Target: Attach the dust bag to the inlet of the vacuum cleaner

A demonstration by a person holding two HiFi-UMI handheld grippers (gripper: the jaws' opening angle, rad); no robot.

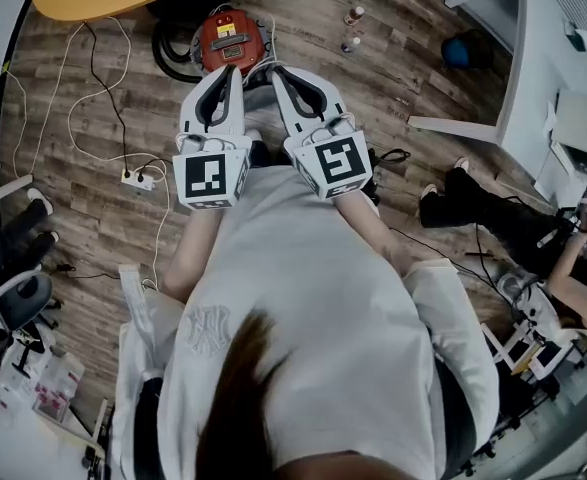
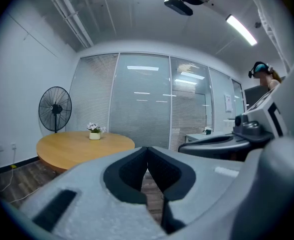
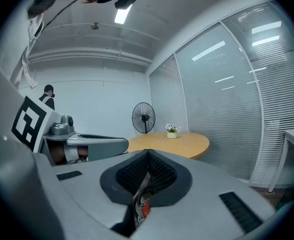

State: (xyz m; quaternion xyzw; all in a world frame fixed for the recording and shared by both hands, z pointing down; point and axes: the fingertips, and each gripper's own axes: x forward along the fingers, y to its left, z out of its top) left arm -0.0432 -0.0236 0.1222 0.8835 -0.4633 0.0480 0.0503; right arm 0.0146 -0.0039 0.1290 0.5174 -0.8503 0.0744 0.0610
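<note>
Left gripper (image 1: 235, 70) and right gripper (image 1: 277, 72), jaws together and empty, point at the red vacuum cleaner (image 1: 231, 38) on the floor (image 1: 93, 223) at 12 o'clock; I see no dust bag, so advancing could merely shove the cleaner or snag its hose (image 1: 170, 56).

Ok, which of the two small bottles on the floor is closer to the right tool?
The lower bottle in the head view, level with the vacuum; the upper bottle lies beyond it, farther from the right tool.

Wood floor (image 1: 68, 223), red vacuum cleaner (image 1: 231, 38), power strip (image 1: 138, 179)
</note>
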